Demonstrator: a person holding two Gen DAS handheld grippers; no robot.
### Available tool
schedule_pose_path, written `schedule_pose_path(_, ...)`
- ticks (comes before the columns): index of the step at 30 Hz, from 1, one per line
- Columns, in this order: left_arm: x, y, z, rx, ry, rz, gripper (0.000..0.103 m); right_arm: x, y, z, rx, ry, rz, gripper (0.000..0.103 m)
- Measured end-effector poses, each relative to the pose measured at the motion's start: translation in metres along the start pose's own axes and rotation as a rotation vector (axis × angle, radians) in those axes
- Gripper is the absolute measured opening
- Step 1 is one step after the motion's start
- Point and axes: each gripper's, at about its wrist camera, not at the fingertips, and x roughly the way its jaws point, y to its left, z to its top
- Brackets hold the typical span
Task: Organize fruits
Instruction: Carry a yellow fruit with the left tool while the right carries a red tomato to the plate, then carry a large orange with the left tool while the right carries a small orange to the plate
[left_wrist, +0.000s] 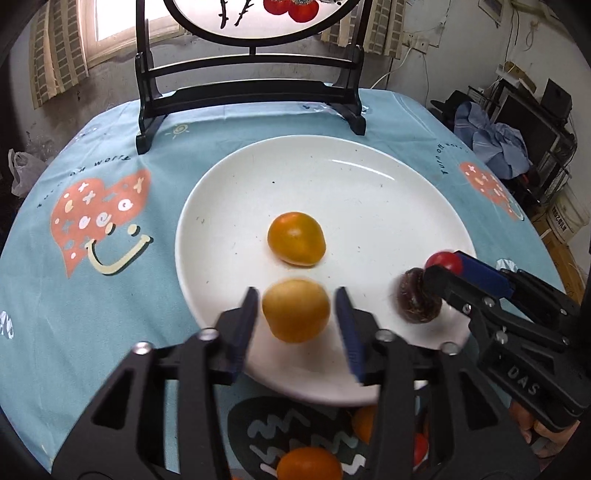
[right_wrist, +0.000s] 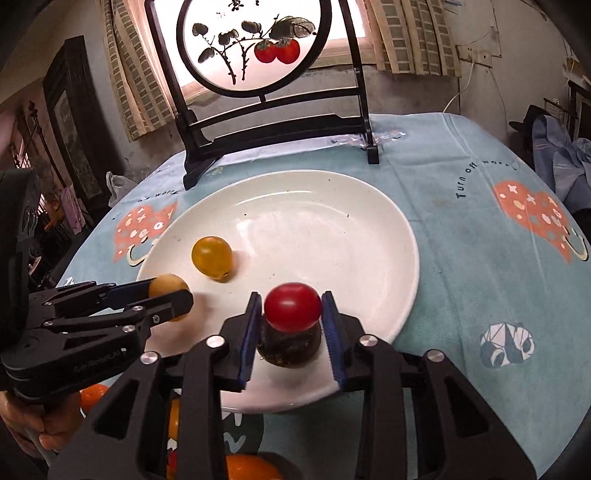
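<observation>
A white plate (left_wrist: 369, 192) (right_wrist: 314, 236) lies on the blue tablecloth. One yellow-orange fruit (left_wrist: 296, 239) (right_wrist: 212, 257) rests near the plate's middle. A paler yellow fruit (left_wrist: 295, 310) (right_wrist: 168, 286) sits between the fingers of my left gripper (left_wrist: 297, 317), with a small gap on each side, so the gripper is open. My right gripper (right_wrist: 291, 321) stands open around a red tomato (right_wrist: 292, 306) (left_wrist: 443, 261) and a dark brown fruit (right_wrist: 288, 345) (left_wrist: 419, 295) on the plate's near right part. Whether the tomato rests on the brown fruit or behind it I cannot tell.
A black wooden stand with a round painted screen (left_wrist: 251, 92) (right_wrist: 273, 122) stands at the back of the table. More orange and red fruits (left_wrist: 308, 467) (right_wrist: 251, 469) lie by the near edge under the grippers. A hand (right_wrist: 44, 432) holds the left gripper.
</observation>
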Motion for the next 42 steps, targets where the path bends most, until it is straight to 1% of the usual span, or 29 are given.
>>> schedule_pose_path(1,-0.003,0.000,-0.001,0.001,-0.015,0.013,0.068,-0.002,0.000,-0.001,0.002,0.006,0.001,0.051)
schedule_pose_path(2,-0.007,0.000,-0.002,0.001,-0.026,0.023,0.076,-0.005,0.000,-0.002,0.007,0.011,0.006,0.051)
schedule_pose_path(3,-0.012,0.001,-0.002,0.001,-0.032,0.029,0.081,-0.010,0.000,-0.003,0.011,0.012,0.020,0.052)
schedule_pose_path(4,-0.018,0.002,-0.002,-0.002,-0.036,0.037,0.089,-0.017,0.001,-0.003,0.008,0.007,0.030,0.052)
schedule_pose_path(5,-0.024,0.004,-0.003,-0.006,-0.041,0.048,0.093,-0.022,0.003,-0.004,0.002,0.002,0.031,0.053)
schedule_pose_path(7,-0.040,0.009,-0.005,-0.016,-0.055,0.066,0.094,-0.038,0.011,-0.009,-0.036,-0.021,0.028,0.054)
schedule_pose_path(9,-0.057,0.019,-0.012,-0.036,-0.073,0.081,0.098,-0.053,0.018,-0.016,-0.073,-0.045,0.023,0.060)
schedule_pose_path(10,-0.064,0.025,-0.017,-0.052,-0.088,0.087,0.099,-0.058,0.021,-0.021,-0.089,-0.048,0.018,0.060)
schedule_pose_path(11,-0.071,0.032,-0.023,-0.071,-0.100,0.095,0.100,-0.061,0.023,-0.026,-0.098,-0.044,0.018,0.060)
schedule_pose_path(14,-0.089,0.054,-0.045,-0.120,-0.116,0.117,0.100,-0.064,0.025,-0.041,-0.105,0.000,0.053,0.060)
schedule_pose_path(17,-0.098,0.070,-0.065,-0.159,-0.127,0.142,0.100,-0.064,0.027,-0.051,-0.117,0.041,0.058,0.060)
schedule_pose_path(21,-0.103,0.083,-0.083,-0.210,-0.124,0.121,0.100,-0.069,0.033,-0.061,-0.146,0.053,0.060,0.060)
schedule_pose_path(24,-0.101,0.080,-0.090,-0.203,-0.113,0.135,0.100,-0.067,0.035,-0.068,-0.167,0.076,0.060,0.060)
schedule_pose_path(28,-0.095,0.069,-0.095,-0.165,-0.068,0.099,0.100,-0.059,0.034,-0.074,-0.182,0.116,0.039,0.060)
schedule_pose_path(33,-0.092,0.058,-0.099,-0.108,-0.063,0.127,0.100,-0.052,0.034,-0.076,-0.195,0.137,0.038,0.060)
schedule_pose_path(37,-0.089,0.058,-0.101,-0.104,-0.046,0.129,0.100,-0.049,0.034,-0.077,-0.200,0.145,0.034,0.060)
schedule_pose_path(38,-0.089,0.058,-0.101,-0.105,-0.044,0.130,0.100,-0.048,0.033,-0.077,-0.200,0.147,0.033,0.059)
schedule_pose_path(41,-0.090,0.060,-0.101,-0.106,-0.046,0.131,0.100,-0.045,0.032,-0.078,-0.201,0.153,0.031,0.048)
schedule_pose_path(42,-0.090,0.060,-0.101,-0.106,-0.048,0.131,0.100,-0.044,0.032,-0.079,-0.203,0.156,0.034,0.047)
